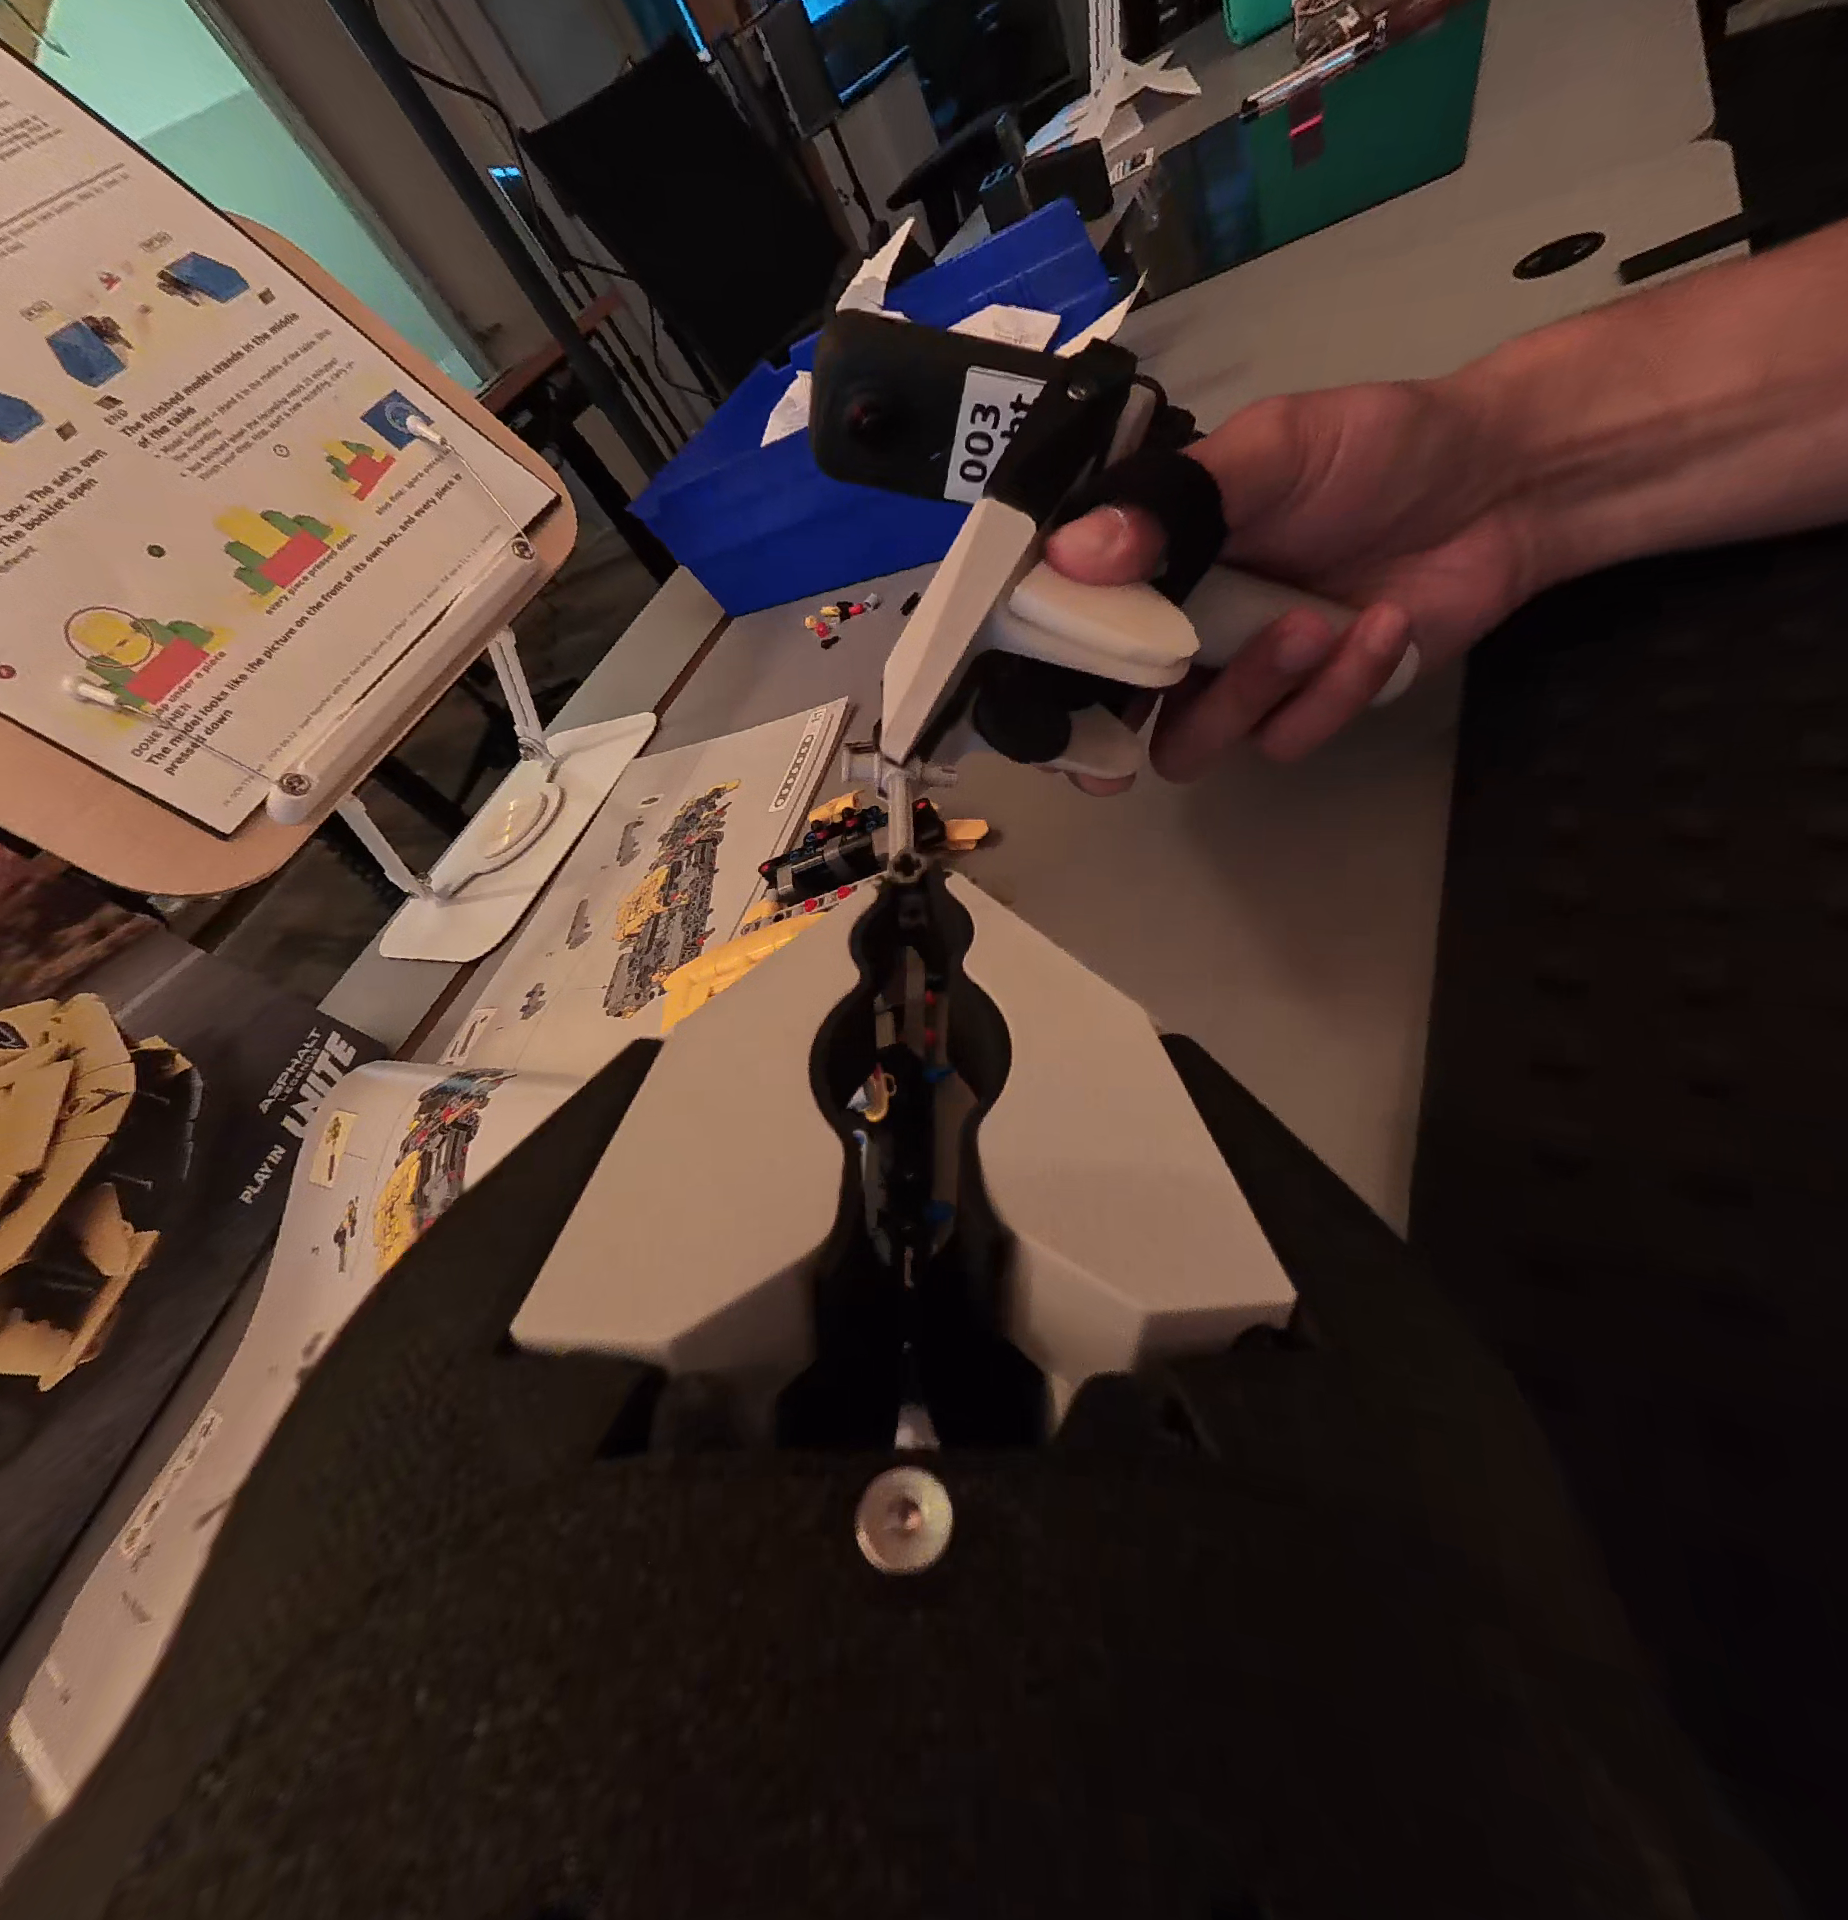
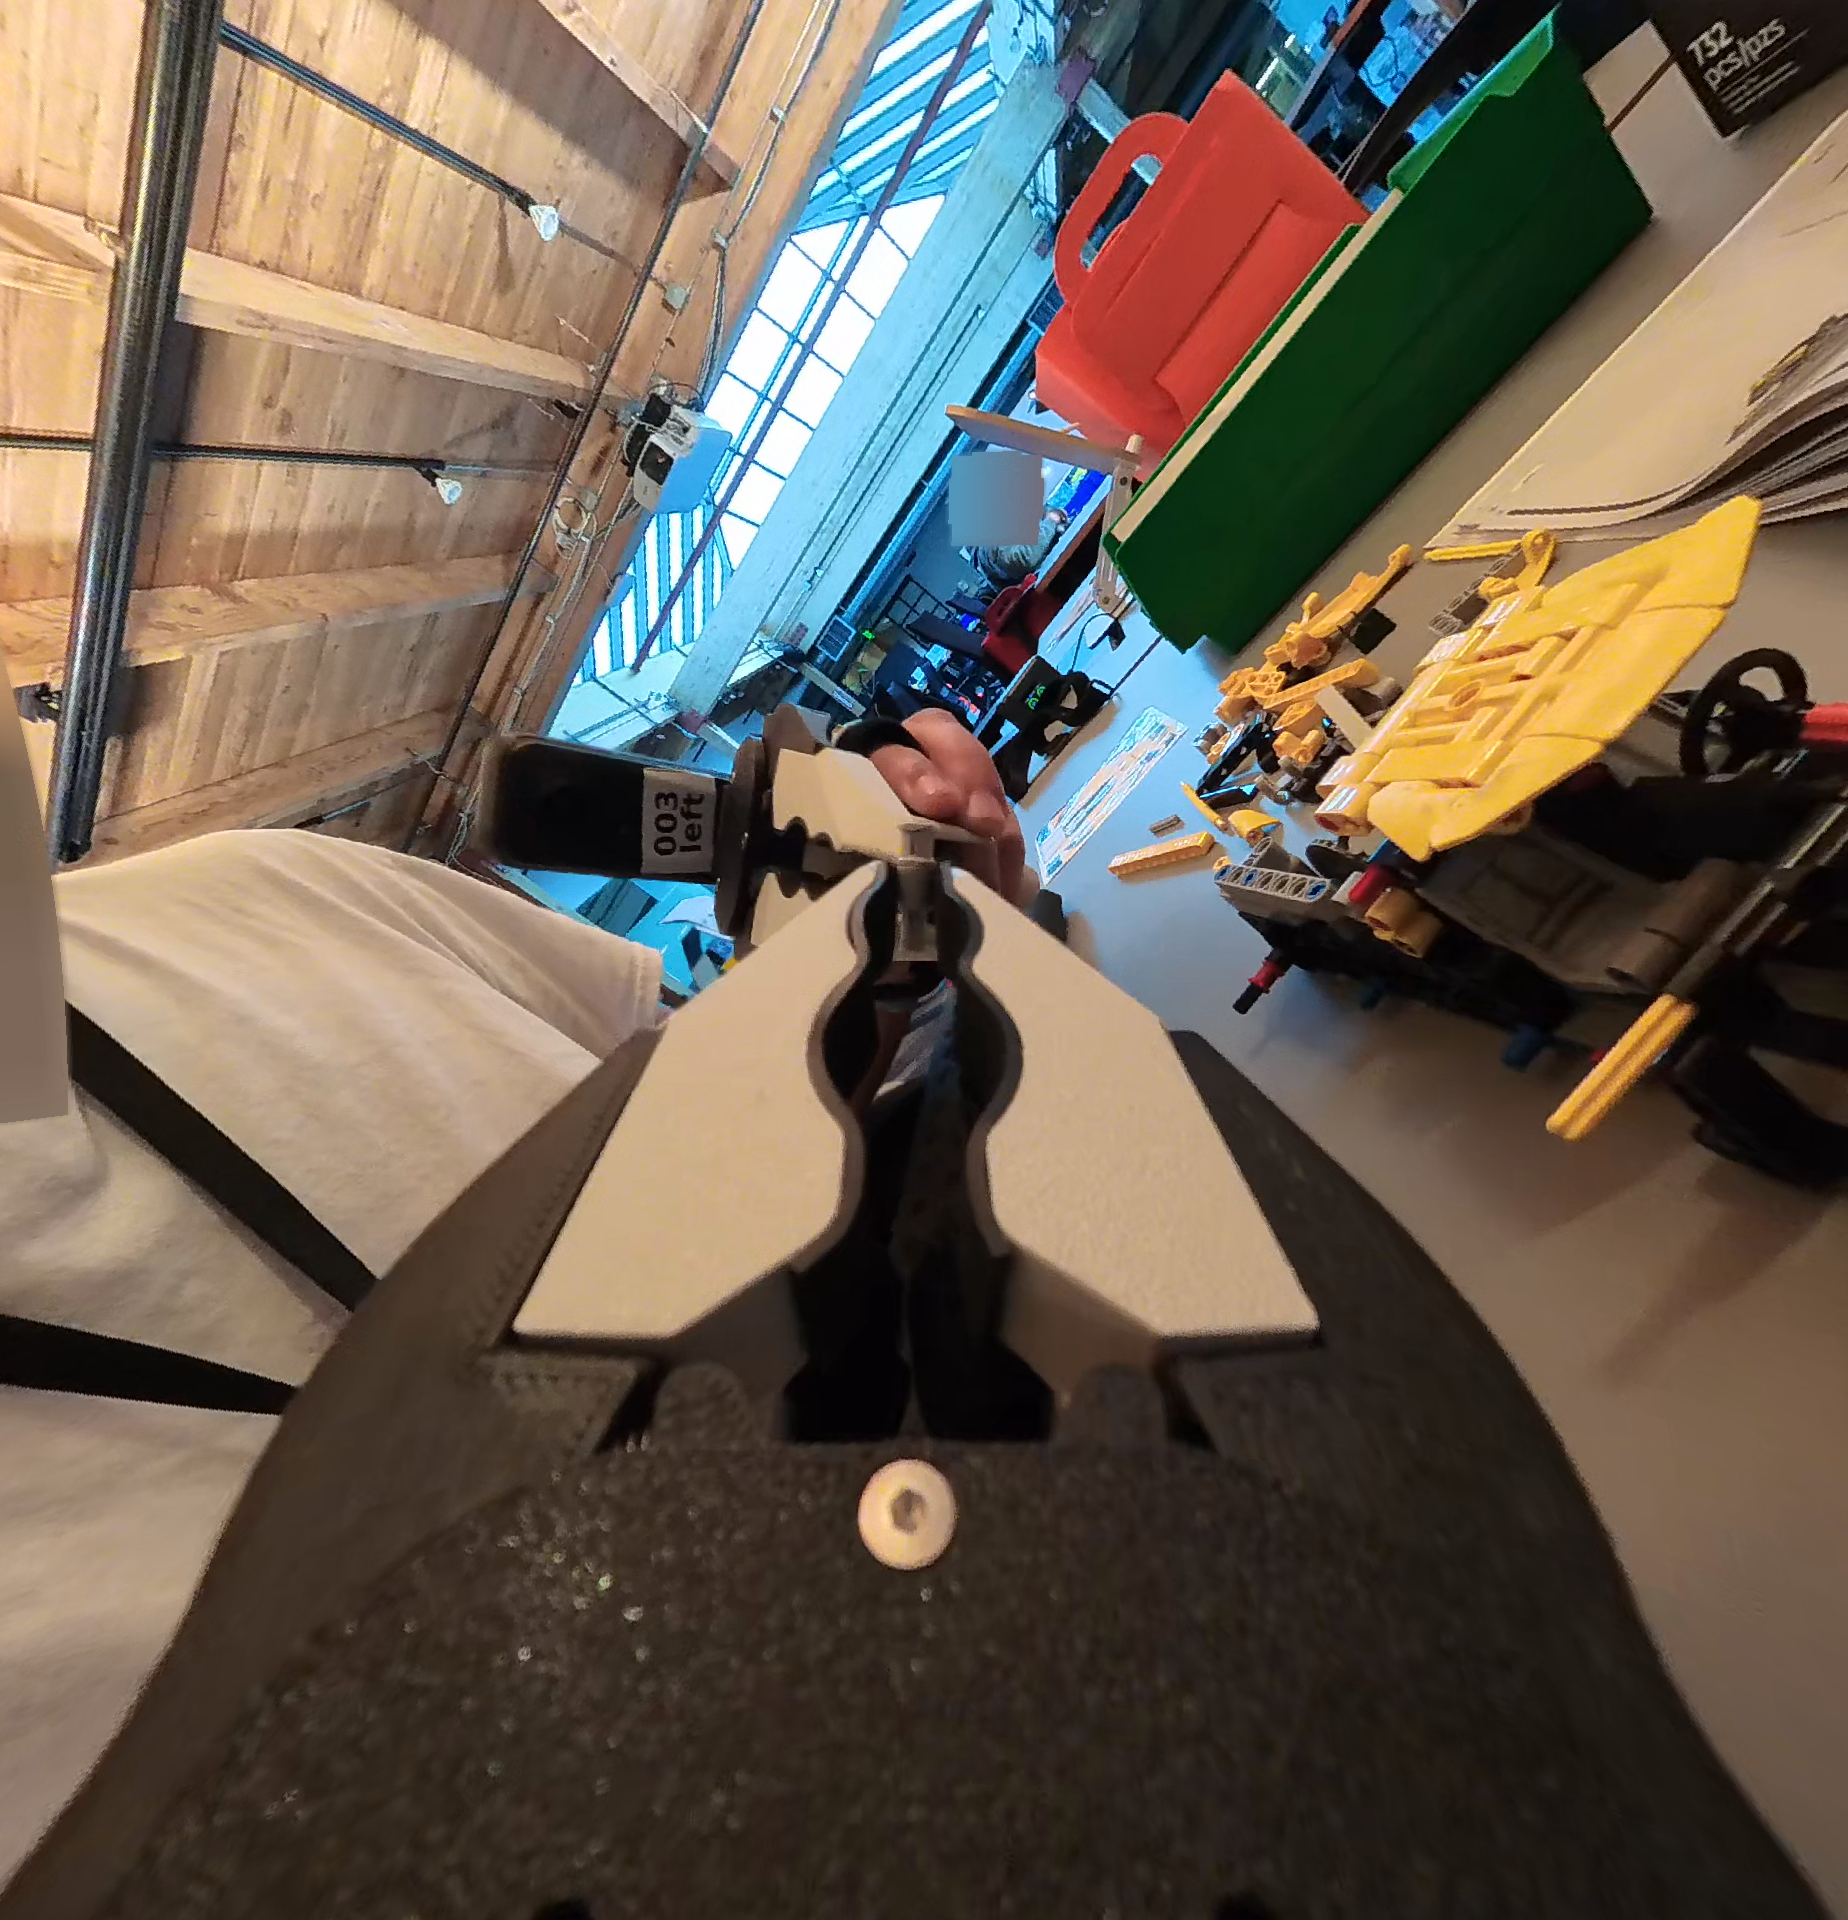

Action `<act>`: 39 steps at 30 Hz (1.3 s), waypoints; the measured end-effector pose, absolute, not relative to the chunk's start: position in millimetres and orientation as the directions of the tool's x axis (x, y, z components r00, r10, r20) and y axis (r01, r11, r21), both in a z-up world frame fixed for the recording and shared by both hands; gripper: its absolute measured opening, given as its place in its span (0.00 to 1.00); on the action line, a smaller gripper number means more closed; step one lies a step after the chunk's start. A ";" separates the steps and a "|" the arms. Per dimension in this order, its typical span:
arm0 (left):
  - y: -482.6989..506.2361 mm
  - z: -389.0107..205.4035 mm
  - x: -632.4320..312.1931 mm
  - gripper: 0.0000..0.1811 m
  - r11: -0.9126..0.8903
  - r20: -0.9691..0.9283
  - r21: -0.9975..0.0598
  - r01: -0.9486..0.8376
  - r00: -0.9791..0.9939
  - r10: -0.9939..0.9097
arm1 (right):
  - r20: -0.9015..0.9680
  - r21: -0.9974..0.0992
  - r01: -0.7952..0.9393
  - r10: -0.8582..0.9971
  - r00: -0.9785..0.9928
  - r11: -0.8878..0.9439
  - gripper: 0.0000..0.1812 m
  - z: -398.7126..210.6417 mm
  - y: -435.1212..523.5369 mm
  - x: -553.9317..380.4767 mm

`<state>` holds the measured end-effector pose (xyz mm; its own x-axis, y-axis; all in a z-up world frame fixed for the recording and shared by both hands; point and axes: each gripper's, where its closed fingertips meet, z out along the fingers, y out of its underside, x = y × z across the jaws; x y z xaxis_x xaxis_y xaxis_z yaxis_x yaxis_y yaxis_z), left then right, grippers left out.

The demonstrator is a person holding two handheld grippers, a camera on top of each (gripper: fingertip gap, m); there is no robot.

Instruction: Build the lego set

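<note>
**Both grippers pinch one small grey lego piece, mid-air over the table**

The small grey piece (image 1: 896, 800) is a thin axle w/ a cross part at its far end, held up off the table, just above the half-built car. Left gripper (image 1: 904, 873) has its fingers pressed together on the near end of the axle. Right gripper (image 1: 889, 750) comes in from the upper right, its pale fingers closed to a point on the cross part. In the right wrist view the same piece (image 2: 918, 883) sits between the right gripper's (image 2: 915, 881) tips, w/ the left gripper (image 2: 925, 836) meeting it head-on, tips nearly touching.

Right hand (image 1: 1346, 582) wraps the white handle, thumb on top, forearm bare and stretching off to the right edge. Left hand (image 2: 951, 790) shows only partly behind its gripper.

The car (image 2: 1543, 831), yellow panels over a black and grey frame, stands on the grey table (image 1: 1263, 935), loose yellow parts (image 2: 1304, 665) scattered near it. An open instruction booklet (image 1: 671, 883) lies flat beside it; the set's box (image 1: 99, 1195) is to the left. A printed sheet on a stand (image 1: 224, 499) leans at the table's left edge. Further back: a blue bin (image 1: 847, 457), a green bin (image 2: 1387, 353), an orange case (image 2: 1180, 270).

Room: wood ceiling w/ beams, big windows, cluttered desks.
</note>
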<state>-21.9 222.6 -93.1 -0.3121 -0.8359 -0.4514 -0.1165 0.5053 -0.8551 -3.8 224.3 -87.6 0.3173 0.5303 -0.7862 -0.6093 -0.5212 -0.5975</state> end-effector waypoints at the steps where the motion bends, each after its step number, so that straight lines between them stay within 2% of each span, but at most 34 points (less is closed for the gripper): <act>1: 222.9 -93.0 -22.0 0.03 0.517 -0.465 -0.848 -0.114 -0.307 -0.831 | -0.788 -0.595 -0.608 0.531 0.313 -0.525 0.03 -87.6 223.9 -4.2; 8: 223.0 -92.6 -21.9 0.03 0.559 -0.506 -0.822 -0.112 -0.307 -0.806 | -0.788 -0.599 -0.598 0.523 0.324 -0.532 0.03 -90.2 223.8 -4.3; 14: 220.7 -100.7 -23.5 0.03 0.649 -0.585 -0.752 -0.119 -0.333 -0.739 | -0.800 -0.590 -0.576 0.504 0.325 -0.566 0.03 -97.6 223.9 -9.5; 21: 214.1 -104.3 -19.6 0.03 0.639 -0.573 -0.762 -0.107 -0.349 -0.742 | -0.805 -0.590 -0.529 0.496 0.325 -0.610 0.04 -104.2 222.4 -21.9; 30: 215.4 -100.7 -7.2 0.03 0.610 -0.553 -0.785 -0.109 -0.320 -0.769 | -0.832 -0.539 -0.592 0.489 0.262 -0.599 0.04 -100.4 224.4 -10.4; 31: 216.7 -99.9 -6.6 0.03 0.594 -0.538 -0.796 -0.115 -0.316 -0.782 | -0.832 -0.532 -0.600 0.499 0.241 -0.597 0.07 -97.9 224.0 -9.3; 33: 222.3 -102.8 -6.3 0.03 0.544 -0.482 -0.826 -0.147 -0.314 -0.818 | -0.824 -0.533 -0.617 0.521 0.224 -0.579 0.15 -91.6 222.4 -4.8; 35: 231.5 -109.4 -6.7 0.03 0.397 -0.324 -0.892 -0.216 -0.308 -0.895 | -0.769 -0.614 -0.605 0.556 0.315 -0.507 0.12 -87.7 222.1 1.2; 37: 247.3 -118.9 -8.0 0.03 0.166 -0.080 -0.932 -0.324 -0.261 -0.962 | -0.646 -0.763 -0.473 0.533 0.546 -0.440 0.14 -104.4 227.1 5.0; 39: 254.9 -128.7 -13.9 0.03 -0.048 0.161 -0.908 -0.416 -0.240 -0.957 | -0.488 -0.863 -0.301 0.512 0.707 -0.406 0.14 -120.6 229.4 3.6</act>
<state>-13.9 254.9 -128.7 -0.2402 -0.9573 0.1607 -0.4160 -0.0481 -0.9081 3.6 229.4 -120.6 0.7075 0.5116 -0.4876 -0.3007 -0.4065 -0.8628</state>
